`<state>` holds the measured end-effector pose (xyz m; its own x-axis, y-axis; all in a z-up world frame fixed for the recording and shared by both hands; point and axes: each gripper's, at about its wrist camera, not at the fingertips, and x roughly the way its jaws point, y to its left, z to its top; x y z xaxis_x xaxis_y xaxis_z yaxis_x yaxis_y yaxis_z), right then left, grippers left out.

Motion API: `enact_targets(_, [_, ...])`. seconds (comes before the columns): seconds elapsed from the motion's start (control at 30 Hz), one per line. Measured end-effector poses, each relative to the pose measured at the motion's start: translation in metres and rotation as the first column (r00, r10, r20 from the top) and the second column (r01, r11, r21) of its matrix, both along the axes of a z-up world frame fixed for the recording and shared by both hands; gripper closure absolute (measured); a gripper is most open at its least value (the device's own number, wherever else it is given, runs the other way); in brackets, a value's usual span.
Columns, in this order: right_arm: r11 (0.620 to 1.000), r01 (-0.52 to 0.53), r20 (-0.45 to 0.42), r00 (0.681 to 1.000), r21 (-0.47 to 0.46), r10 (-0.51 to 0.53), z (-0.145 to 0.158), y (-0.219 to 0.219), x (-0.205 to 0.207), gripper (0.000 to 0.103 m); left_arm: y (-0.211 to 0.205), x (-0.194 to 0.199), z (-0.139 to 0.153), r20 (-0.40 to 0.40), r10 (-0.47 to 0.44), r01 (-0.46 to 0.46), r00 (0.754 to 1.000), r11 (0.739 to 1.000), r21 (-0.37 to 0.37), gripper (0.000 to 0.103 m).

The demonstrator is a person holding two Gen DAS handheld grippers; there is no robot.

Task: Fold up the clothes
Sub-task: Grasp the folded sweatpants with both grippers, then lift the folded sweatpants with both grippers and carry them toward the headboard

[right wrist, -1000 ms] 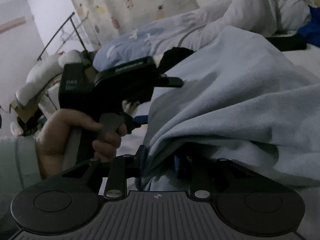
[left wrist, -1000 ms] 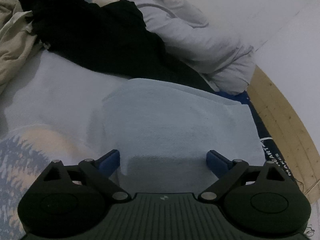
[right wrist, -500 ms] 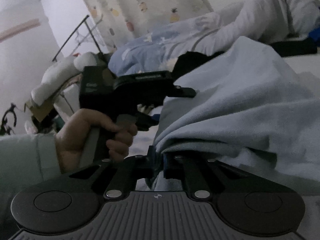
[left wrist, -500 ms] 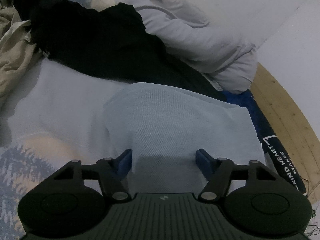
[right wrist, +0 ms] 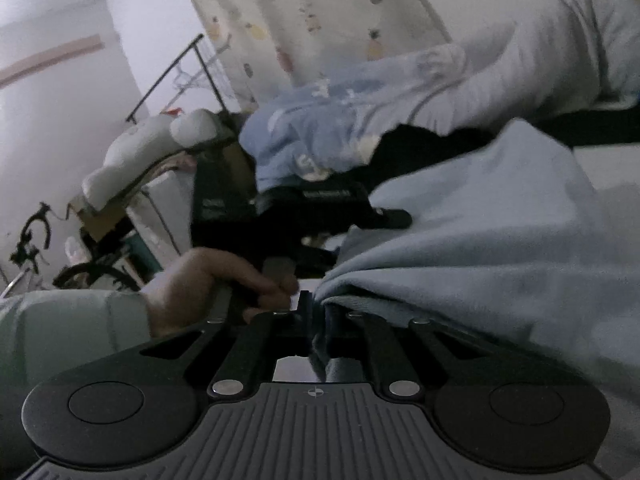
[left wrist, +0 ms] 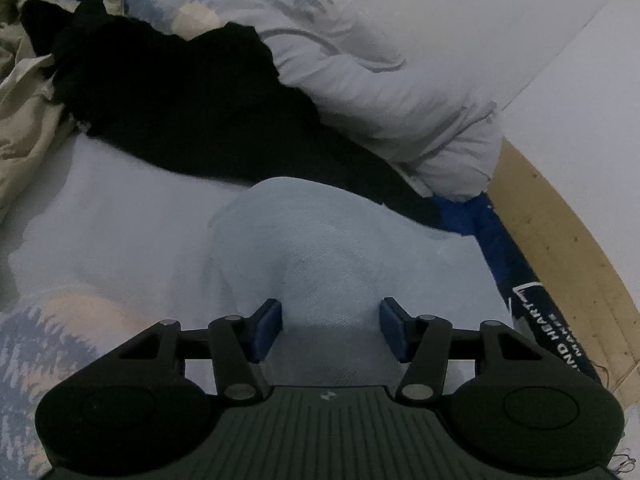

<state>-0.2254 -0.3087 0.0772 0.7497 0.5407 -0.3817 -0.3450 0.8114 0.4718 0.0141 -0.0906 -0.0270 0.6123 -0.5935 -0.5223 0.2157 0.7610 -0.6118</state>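
- Your right gripper (right wrist: pixel 316 316) is clenched on the near edge of the blue garment (right wrist: pixel 500 216); the cloth bunches into the slot between the pads and drapes off to the right, so this corner looks secured for lifting.
- Your left gripper (left wrist: pixel 331 330) is not there yet: its jaws are closing, with a raised hump of the same garment (left wrist: pixel 320 248) between the blue pads, and the cloth fills most of the gap (whether the pads already bite, I cannot tell).
- The garment lies on the bed (left wrist: pixel 120 216), in front of a black garment (left wrist: pixel 192 112) and a pale duvet (left wrist: pixel 380 92); a beige piece (left wrist: pixel 20 92) sits at the far left.
- Holding two points on one edge makes sense: it lets you stretch that edge taut before folding it over.
- In the right view the garment's long run appears to stretch away from the jaws, up and to the right; its far end is out of view, so the full axis is a guess.
- Your left hand (right wrist: pixel 224 284) squeezes its trigger beside the garment.
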Motion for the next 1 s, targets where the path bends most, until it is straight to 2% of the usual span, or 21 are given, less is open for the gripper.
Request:
enact_targets(0.17, [0.996, -0.073, -0.011, 0.997, -0.048, 0.072, -0.002, 0.002, -0.013, 0.101, -0.001, 0.003, -0.003, -0.022, -0.001, 0.002, 1.0, 1.0, 0.017, 0.047])
enact_targets(0.3, [0.996, -0.034, -0.067, 0.997, -0.081, 0.029, -0.019, -0.003, -0.017, 0.101, -0.001, 0.002, -0.005, -0.028, -0.005, 0.006, 1.0, 0.999, 0.038, 0.049])
enact_targets(0.37, [0.995, -0.012, -0.081, 0.997, -0.1, 0.004, -0.019, -0.002, -0.019, 0.1, 0.001, 0.001, -0.006, -0.033, -0.009, 0.01, 0.999, 0.999, 0.036, 0.046])
enact_targets(0.43, [0.991, -0.008, -0.075, 0.997, -0.132, -0.002, -0.013, 0.001, -0.024, 0.099, 0.003, -0.001, -0.007, -0.037, -0.018, 0.019, 0.999, 0.999, 0.028, 0.034])
enact_targets(0.47, [0.986, -0.004, -0.057, 0.998, -0.169, -0.006, -0.008, 0.003, -0.029, 0.098, 0.005, -0.002, -0.008, -0.04, -0.028, 0.029, 0.999, 0.999, 0.024, 0.034])
enact_targets(0.5, [0.979, 0.0, -0.038, 0.999, -0.205, -0.008, -0.004, 0.005, -0.034, 0.095, 0.007, -0.002, -0.009, -0.049, -0.042, 0.043, 0.998, 0.999, 0.02, 0.03])
enact_targets(0.53, [0.971, -0.001, -0.016, 1.0, -0.241, -0.004, 0.002, 0.006, -0.041, 0.087, 0.008, -0.002, -0.012, -0.066, -0.06, 0.061, 0.996, 0.998, 0.014, 0.02])
enact_targets(0.57, [0.961, 0.002, 0.008, 1.0, -0.278, 0.001, 0.009, 0.007, -0.048, 0.082, 0.01, -0.001, -0.016, -0.084, -0.078, 0.079, 0.993, 0.997, 0.006, 0.017])
enact_targets(0.63, [0.942, 0.011, 0.049, 0.999, -0.334, 0.005, 0.018, 0.008, -0.062, 0.053, 0.017, -0.001, -0.026, -0.11, -0.093, 0.09, 0.99, 0.995, -0.039, 0.012])
enact_targets(0.73, [0.936, 0.017, 0.067, 0.998, -0.351, 0.007, 0.03, 0.003, -0.077, 0.046, 0.026, 0.002, -0.045, -0.139, -0.106, 0.087, 0.985, 0.987, -0.135, 0.005])
enact_targets(0.87, [0.951, 0.048, 0.043, 0.998, -0.305, -0.036, 0.036, -0.013, -0.08, 0.037, 0.016, 0.015, -0.052, -0.105, -0.161, 0.143, 0.981, 0.977, -0.16, 0.0])
enact_targets(0.93, [0.961, 0.084, 0.03, 0.996, -0.264, -0.079, 0.037, -0.026, -0.077, 0.023, 0.007, 0.026, -0.053, -0.101, -0.197, 0.18, 0.975, 0.971, -0.161, 0.0])
enact_targets(1.0, [0.966, 0.124, 0.008, 0.992, -0.227, -0.125, 0.037, -0.043, -0.069, 0.013, 0.002, 0.036, -0.054, -0.105, -0.223, 0.204, 0.969, 0.965, -0.167, 0.0])
